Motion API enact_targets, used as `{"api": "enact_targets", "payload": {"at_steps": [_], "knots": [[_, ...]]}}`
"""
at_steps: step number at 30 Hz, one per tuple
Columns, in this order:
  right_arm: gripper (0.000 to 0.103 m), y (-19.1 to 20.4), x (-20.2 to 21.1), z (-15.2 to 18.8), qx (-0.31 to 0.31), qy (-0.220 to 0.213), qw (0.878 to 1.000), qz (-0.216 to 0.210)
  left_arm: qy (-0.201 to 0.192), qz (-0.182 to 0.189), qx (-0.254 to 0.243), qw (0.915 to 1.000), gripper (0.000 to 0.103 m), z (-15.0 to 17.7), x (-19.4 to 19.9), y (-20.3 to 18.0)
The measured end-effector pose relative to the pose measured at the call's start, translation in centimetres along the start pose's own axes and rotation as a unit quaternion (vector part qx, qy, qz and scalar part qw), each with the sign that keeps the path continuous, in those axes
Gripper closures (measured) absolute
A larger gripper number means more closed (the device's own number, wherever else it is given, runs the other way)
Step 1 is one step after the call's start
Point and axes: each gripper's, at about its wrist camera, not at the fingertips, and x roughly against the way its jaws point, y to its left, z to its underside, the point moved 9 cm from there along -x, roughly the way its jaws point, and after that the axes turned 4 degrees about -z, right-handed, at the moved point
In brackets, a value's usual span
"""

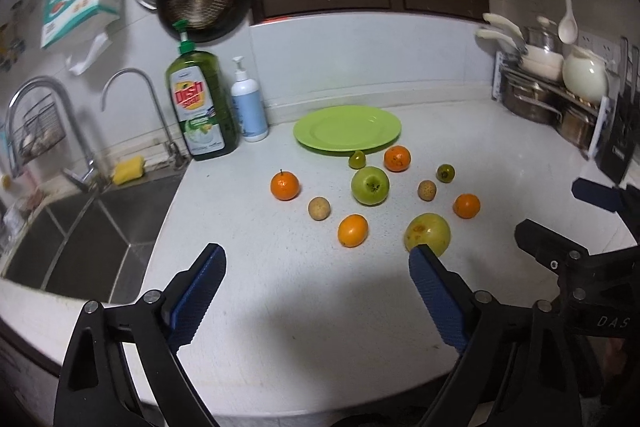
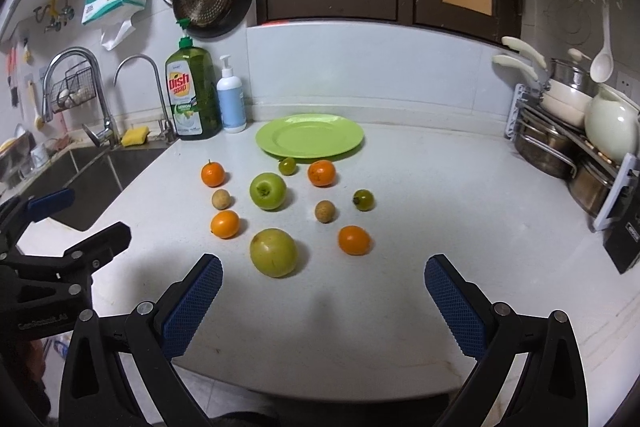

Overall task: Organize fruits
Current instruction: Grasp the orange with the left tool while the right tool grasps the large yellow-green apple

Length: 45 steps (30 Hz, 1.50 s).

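My left gripper is wide open and holds nothing. My right gripper is wide open too, and it holds nothing.

All the fruits sit on the white counter, out in front of my jaws. None of them is between my fingers. The big yellow-green apple is the closest one. From my right side it sits just past my left finger, a bit toward the middle. From my left side the same apple peeks out right behind the tip of my right finger.

Further back is the green apple. Four oranges lie around: one at the back left, one at the front left, one near the plate and one at the front right. Two small brown fruits and two little dark green fruits sit among them.

The green plate lies behind all the fruits, with no fruit on it. A dish soap bottle stands to its left, beside the sink.
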Motion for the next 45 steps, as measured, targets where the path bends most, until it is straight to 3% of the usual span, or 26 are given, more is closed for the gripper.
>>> {"api": "enact_targets", "payload": {"at_steps": [12, 24, 30, 40, 45], "knots": [[0.01, 2.6, -6.3, 0.6, -0.027, 0.073, 0.997, 0.001, 0.019, 0.097, -0.074, 0.9924, 0.024, -0.5, -6.7, 0.2], [0.024, 2.8, -10.2, 1.6, -0.071, 0.124, 0.99, 0.022, 0.055, 0.19, -0.136, 0.9708, 0.035, 0.1, -11.6, -1.9], [0.029, 2.7, -11.4, 2.2, -0.088, 0.142, 0.986, 0.022, 0.076, 0.219, -0.152, 0.9608, 0.041, 0.8, -13.2, -2.9], [0.041, 2.6, -12.5, 2.8, -0.102, 0.16, 0.982, 0.012, 0.09, 0.244, -0.158, 0.9525, 0.05, 0.9, -14.8, -4.7], [0.045, 2.8, -12.8, 2.8, -0.1, 0.164, 0.981, 0.004, 0.106, 0.251, -0.148, 0.9508, 0.065, 1.3, -15.4, -5.2]]}}
